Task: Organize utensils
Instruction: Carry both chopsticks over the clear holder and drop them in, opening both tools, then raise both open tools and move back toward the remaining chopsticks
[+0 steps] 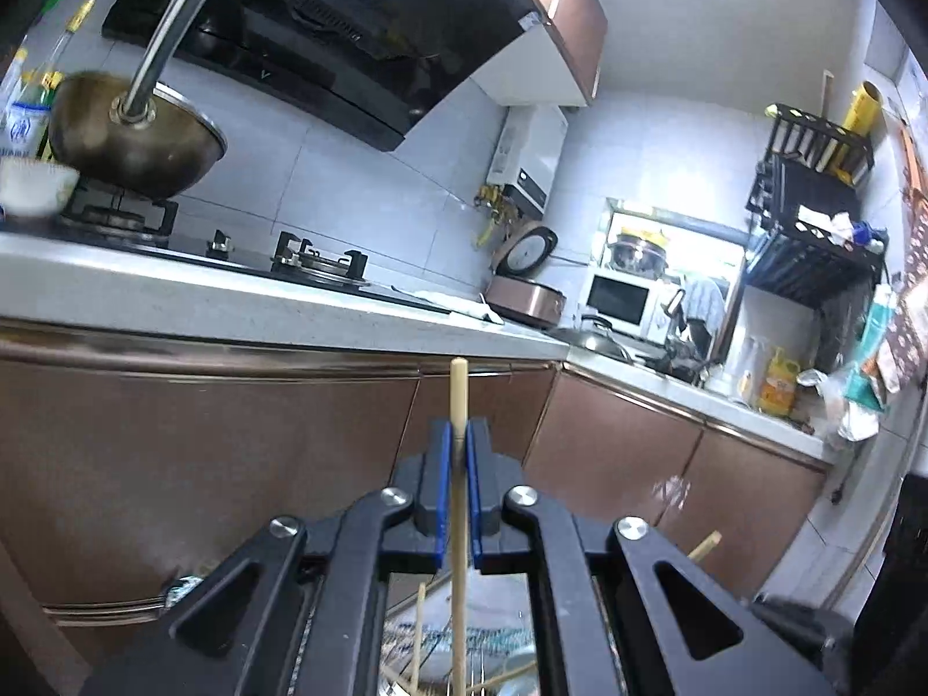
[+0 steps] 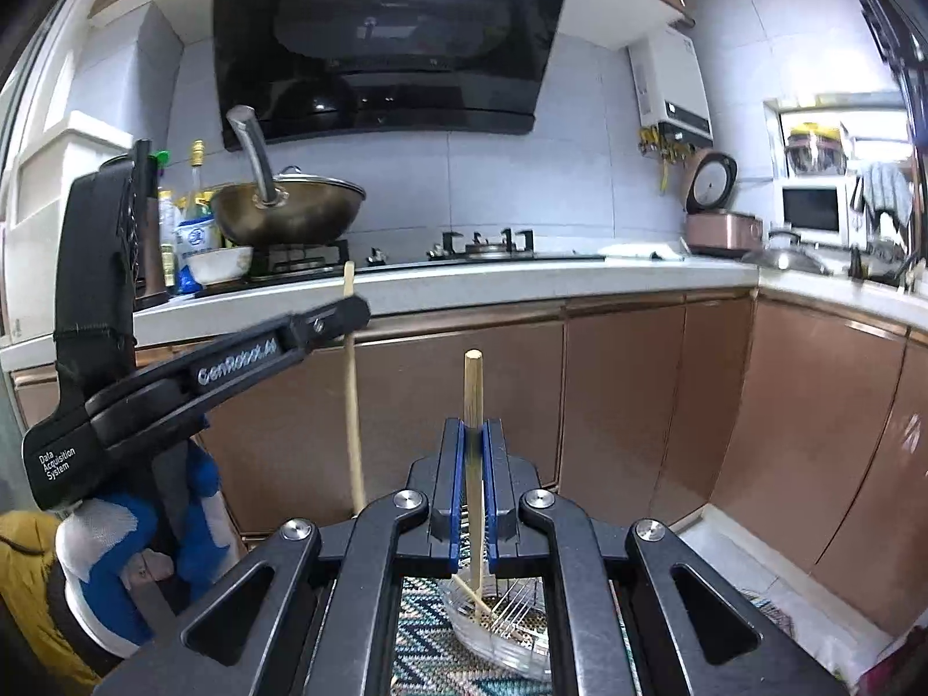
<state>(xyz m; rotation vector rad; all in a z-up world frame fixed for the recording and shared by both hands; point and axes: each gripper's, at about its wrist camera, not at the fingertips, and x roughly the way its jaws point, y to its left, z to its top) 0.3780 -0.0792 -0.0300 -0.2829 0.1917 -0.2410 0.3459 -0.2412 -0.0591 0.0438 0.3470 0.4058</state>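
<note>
My left gripper [image 1: 458,435] is shut on a bamboo chopstick [image 1: 458,388] that stands upright between its blue pads. The right wrist view shows this left gripper [image 2: 342,313] from the side at the left, held by a blue and white gloved hand [image 2: 116,551], its chopstick [image 2: 351,406] hanging down. My right gripper [image 2: 474,435] is shut on a second upright chopstick [image 2: 472,383]. Under the right gripper a clear glass bowl [image 2: 510,655] holds metal utensils and another chopstick on a zigzag-patterned mat [image 2: 417,638]. More loose chopsticks [image 1: 417,632] show below the left gripper.
Brown cabinet doors [image 2: 626,406] face both grippers under a white counter [image 2: 522,278]. On it stand a wok [image 2: 290,214] on the gas stove, bottles, a white bowl [image 2: 220,264], a rice cooker [image 2: 719,226] and a microwave [image 2: 812,209]. A black range hood [image 2: 383,35] hangs above.
</note>
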